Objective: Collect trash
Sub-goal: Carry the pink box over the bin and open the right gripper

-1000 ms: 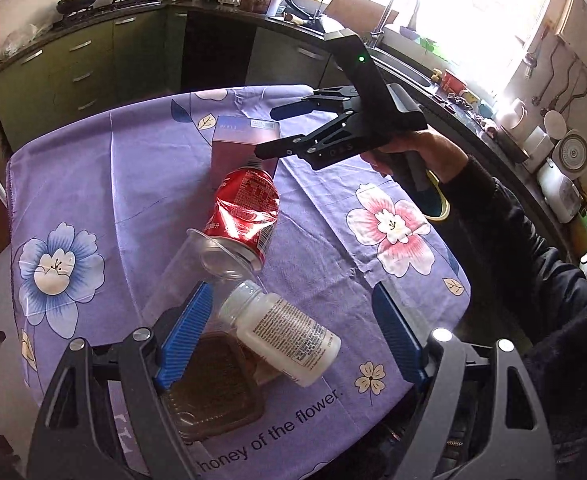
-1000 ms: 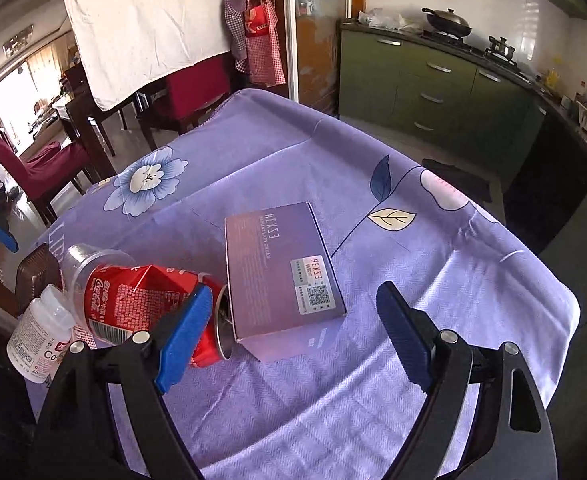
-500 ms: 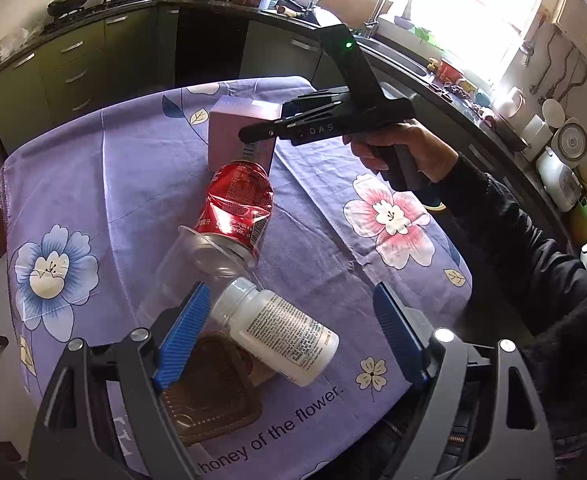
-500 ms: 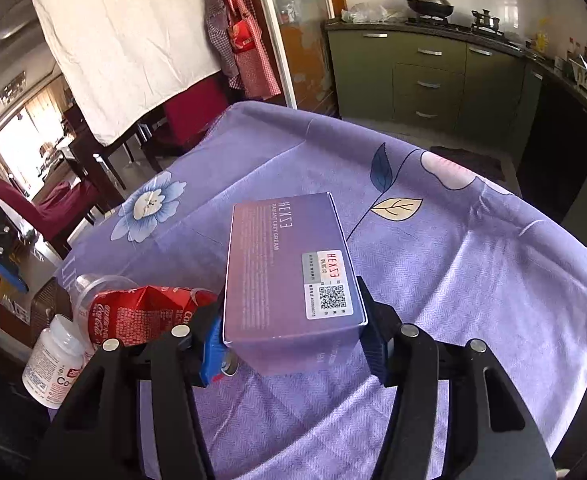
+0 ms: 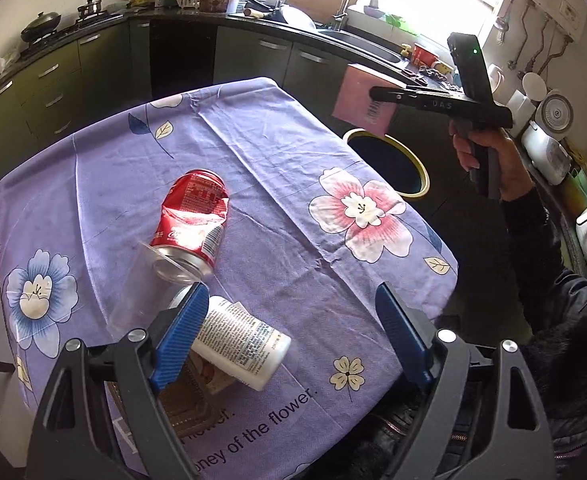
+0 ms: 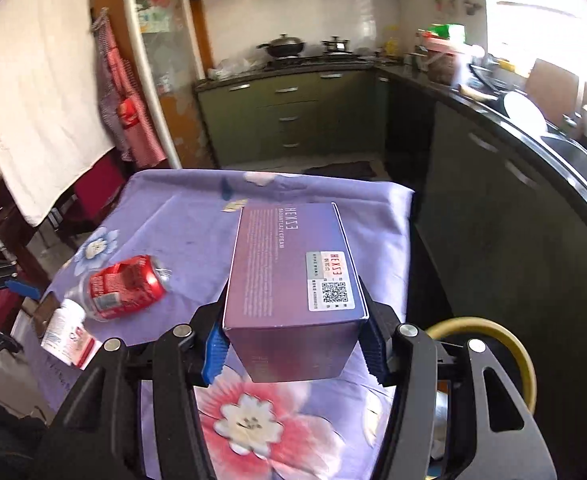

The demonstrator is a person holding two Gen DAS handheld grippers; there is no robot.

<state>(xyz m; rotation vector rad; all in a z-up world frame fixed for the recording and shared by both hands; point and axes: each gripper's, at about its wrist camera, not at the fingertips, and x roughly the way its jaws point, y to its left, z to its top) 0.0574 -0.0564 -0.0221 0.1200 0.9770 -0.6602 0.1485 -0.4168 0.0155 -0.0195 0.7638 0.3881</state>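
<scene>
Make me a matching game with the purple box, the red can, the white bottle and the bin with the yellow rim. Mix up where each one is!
Things:
1. purple box
2. red can
3. white bottle
4. yellow-rimmed bin

Places or states:
A. lying crushed on the purple tablecloth, its end inside a clear cup
B. on the floor beside the table
C. clamped in the right gripper, up off the table
D. lying on its side just in front of the open left gripper

Pairs: 1-C, 2-A, 3-D, 4-B
</scene>
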